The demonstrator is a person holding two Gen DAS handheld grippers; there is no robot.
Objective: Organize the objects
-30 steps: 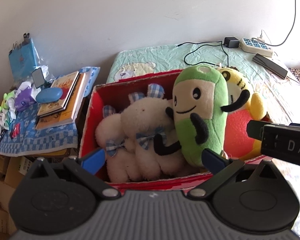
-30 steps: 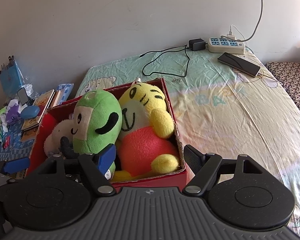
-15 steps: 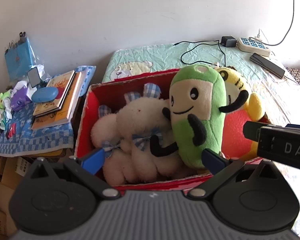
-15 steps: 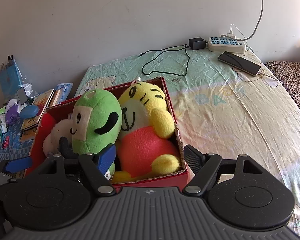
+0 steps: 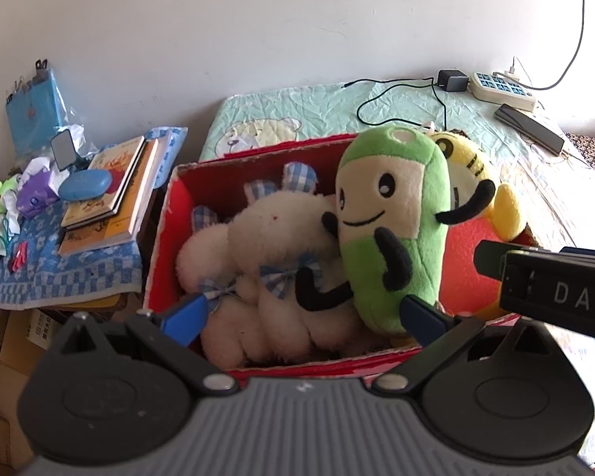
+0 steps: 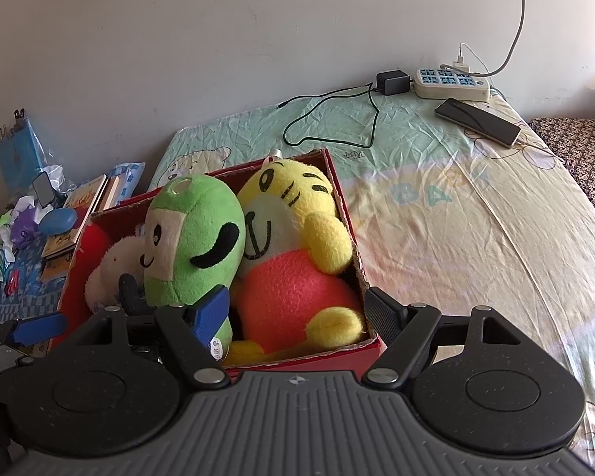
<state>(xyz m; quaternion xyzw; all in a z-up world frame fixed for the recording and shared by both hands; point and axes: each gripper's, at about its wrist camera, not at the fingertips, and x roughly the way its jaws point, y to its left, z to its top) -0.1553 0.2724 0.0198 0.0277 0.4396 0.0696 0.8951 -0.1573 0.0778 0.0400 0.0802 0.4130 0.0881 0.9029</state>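
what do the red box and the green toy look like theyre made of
Red box: apparently cardboard, red surface; its torn rim shows a brown, papery core. Green toy: soft plush, matte fuzzy pile with stitched black features; the filling cannot be seen.

Both my wrist feeds are bright with daylight. In the right view the light falls hardest on the bedsheet (image 6: 476,238), washing its pale print toward cream, with a faint purple fringe where the glare ends near the lower right. The wall (image 6: 218,39) reads grey there and whiter in the left view, with a blown-out patch at its far right. Shadows are soft and pool inside the red box (image 5: 170,214). Focus is sharp at centre; fisheye bending curves the edges, and the corners vignette to black.
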